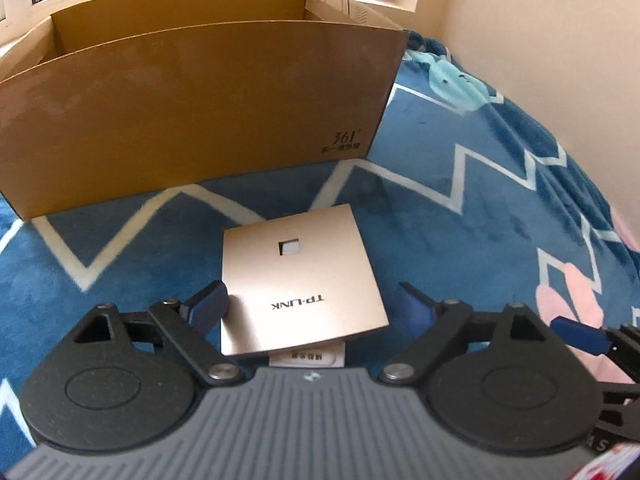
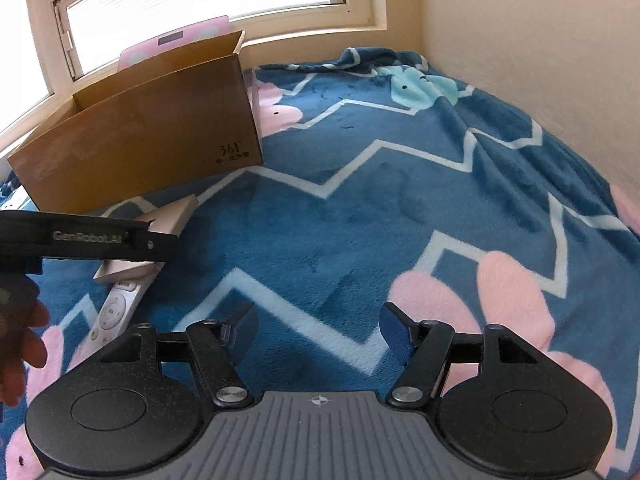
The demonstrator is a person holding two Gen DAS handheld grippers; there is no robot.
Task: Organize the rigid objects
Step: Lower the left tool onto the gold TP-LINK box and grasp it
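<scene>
A gold square TP-LINK panel (image 1: 298, 276) lies on the blue blanket in front of an open cardboard box (image 1: 192, 112). My left gripper (image 1: 312, 304) is open, its blue pads on either side of the panel's near half; the left pad (image 1: 208, 306) is close to or touching the panel's edge. A white remote (image 1: 308, 358) lies partly under the panel's near edge. In the right wrist view the panel (image 2: 168, 216), the remote (image 2: 116, 308) and the box (image 2: 140, 132) sit at the left, behind the left gripper's body. My right gripper (image 2: 318, 332) is open and empty above the blanket.
The blue blanket (image 2: 400, 200) with white zigzags and pink shapes covers the bed. A cream wall (image 2: 540, 60) runs along the right. A window and a pink item (image 2: 176, 40) stand behind the box. A white box (image 1: 352, 8) sits behind the cardboard box.
</scene>
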